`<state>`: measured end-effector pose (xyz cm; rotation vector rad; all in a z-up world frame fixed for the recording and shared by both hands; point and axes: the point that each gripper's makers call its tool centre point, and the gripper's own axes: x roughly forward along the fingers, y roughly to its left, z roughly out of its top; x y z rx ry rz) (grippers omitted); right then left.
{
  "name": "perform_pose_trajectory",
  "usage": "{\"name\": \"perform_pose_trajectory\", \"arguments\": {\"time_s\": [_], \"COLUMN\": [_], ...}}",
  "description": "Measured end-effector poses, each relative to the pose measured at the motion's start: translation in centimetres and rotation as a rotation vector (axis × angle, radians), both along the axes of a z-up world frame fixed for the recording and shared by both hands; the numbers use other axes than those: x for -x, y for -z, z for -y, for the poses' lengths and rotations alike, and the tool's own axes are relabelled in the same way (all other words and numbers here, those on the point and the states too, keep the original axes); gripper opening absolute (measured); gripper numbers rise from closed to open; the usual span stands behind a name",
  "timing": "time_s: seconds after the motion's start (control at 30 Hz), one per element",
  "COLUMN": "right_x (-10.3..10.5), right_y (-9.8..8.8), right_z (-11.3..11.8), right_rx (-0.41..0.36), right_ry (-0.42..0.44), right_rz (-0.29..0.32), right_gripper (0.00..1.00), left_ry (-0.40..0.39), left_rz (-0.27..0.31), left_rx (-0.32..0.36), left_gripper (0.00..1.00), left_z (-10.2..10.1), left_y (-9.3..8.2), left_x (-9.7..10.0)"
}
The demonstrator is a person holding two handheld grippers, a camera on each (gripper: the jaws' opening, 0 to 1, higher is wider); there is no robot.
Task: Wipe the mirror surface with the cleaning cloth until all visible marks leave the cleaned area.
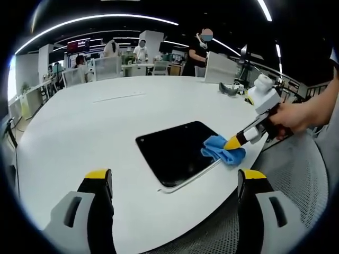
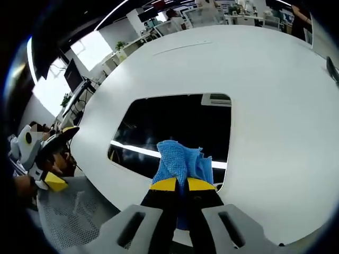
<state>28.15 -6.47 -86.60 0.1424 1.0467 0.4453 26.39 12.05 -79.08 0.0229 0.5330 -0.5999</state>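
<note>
Already the right gripper [image 2: 183, 184] pinches the blue cleaning cloth [image 2: 180, 161] — soft, light, best held bunched — pressing it on the mirror [image 2: 175, 124] just ahead; left gripper [image 1: 175, 182] hangs wide open above the counter [image 1: 95, 121], holding nothing

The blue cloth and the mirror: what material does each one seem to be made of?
The blue cloth looks like soft woven microfibre: its surface is finely textured and it bunches into folds. The mirror seems to be glossy glass, since it reflects ceiling lights sharply; its thin pale rim could be metal or plastic.
</note>
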Motion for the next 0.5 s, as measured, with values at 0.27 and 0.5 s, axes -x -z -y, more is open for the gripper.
{"name": "perform_pose_trajectory", "arguments": {"time_s": [0.27,0.5], "right_x": [0.0,-0.1], "right_y": [0.0,0.0], "right_z": [0.8,1.7], "right_rx": [-0.012,-0.017], "right_ry": [0.019,0.031], "right_rz": [-0.001,-0.008], "right_gripper": [0.00,0.00], "left_ry": [-0.003,-0.004], "left_rz": [0.001,-0.001], "left_rx": [-0.002,-0.003], "left_gripper": [0.98,0.97], "left_z": [-0.1,-0.2], "left_y": [0.0,0.2], "left_x": [-0.1,-0.1]}}
